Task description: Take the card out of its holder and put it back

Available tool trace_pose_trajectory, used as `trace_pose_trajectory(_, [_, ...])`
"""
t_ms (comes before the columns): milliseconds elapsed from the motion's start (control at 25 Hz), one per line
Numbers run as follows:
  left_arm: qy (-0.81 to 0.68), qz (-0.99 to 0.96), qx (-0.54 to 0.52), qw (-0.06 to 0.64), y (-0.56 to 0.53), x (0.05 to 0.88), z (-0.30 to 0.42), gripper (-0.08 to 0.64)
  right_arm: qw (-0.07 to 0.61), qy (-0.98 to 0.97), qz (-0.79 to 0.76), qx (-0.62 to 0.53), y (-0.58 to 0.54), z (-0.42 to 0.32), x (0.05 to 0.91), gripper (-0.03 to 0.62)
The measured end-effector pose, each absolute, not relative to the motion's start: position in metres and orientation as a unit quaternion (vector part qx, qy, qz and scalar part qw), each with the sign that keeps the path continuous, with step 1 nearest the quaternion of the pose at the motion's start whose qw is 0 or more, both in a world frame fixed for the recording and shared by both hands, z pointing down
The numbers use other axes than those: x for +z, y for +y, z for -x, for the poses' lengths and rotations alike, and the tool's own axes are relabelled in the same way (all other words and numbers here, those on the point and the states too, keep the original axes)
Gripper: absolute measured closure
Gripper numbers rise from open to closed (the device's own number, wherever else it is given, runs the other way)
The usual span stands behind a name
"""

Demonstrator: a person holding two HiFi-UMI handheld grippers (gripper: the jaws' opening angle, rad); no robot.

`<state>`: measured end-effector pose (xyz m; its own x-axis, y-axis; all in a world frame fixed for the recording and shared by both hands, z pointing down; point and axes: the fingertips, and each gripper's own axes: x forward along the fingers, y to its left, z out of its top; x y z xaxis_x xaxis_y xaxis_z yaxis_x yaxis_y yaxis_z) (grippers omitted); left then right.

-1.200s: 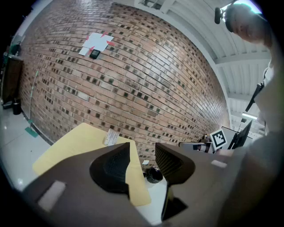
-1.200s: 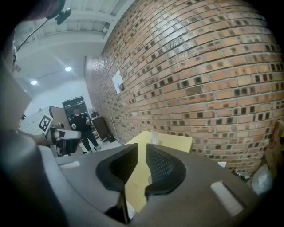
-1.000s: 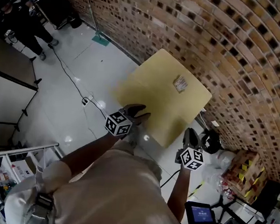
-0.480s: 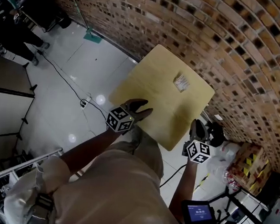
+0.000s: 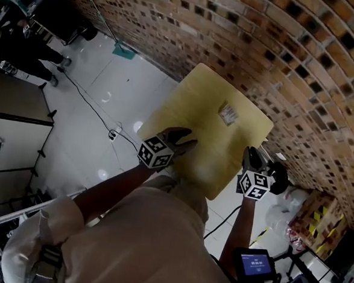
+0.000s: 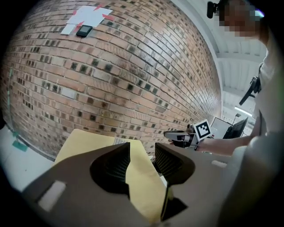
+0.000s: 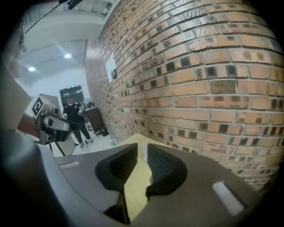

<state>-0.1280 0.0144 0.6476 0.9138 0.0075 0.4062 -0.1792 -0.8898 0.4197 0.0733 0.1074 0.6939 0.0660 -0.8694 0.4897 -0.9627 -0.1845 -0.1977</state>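
Observation:
A small card in its holder (image 5: 228, 113) lies flat on the far half of a square yellow table (image 5: 191, 114) set against a brick wall. My left gripper (image 5: 186, 138) hovers over the table's near-left edge, open, with only tabletop seen between its jaws (image 6: 142, 148). The card shows as a pale slip (image 6: 119, 141) ahead of it. My right gripper (image 5: 251, 154) is by the table's near-right corner, off the card. Its jaws (image 7: 142, 150) stand a narrow gap apart and are opening, with nothing between them.
The curved brick wall (image 5: 279, 60) runs behind the table. A person in dark clothes (image 5: 20, 45) stands on the white floor at far left, and cables (image 5: 100, 111) trail there. A lit tablet (image 5: 254, 264) and boxes (image 5: 313, 223) sit at lower right.
My right gripper has moved up and forward to the table's near-right corner. The left gripper stays at the near-left edge. The card has not moved.

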Motion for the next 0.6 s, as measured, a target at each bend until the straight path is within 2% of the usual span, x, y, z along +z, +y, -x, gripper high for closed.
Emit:
trace_pose_trajectory(240, [-0.061,-0.950,0.211,0.221,0.001,0.646,0.097,0.383,0.100,-0.664,-0.692,0.264,0.063,-0.097,0.722,0.512])
trace_pose_trajectory(600, [-0.066,-0.946,0.214,0.233,-0.003,0.652,0.080,0.383,0.162,-0.690,-0.650,0.275,0.013,-0.112,0.771,0.506])
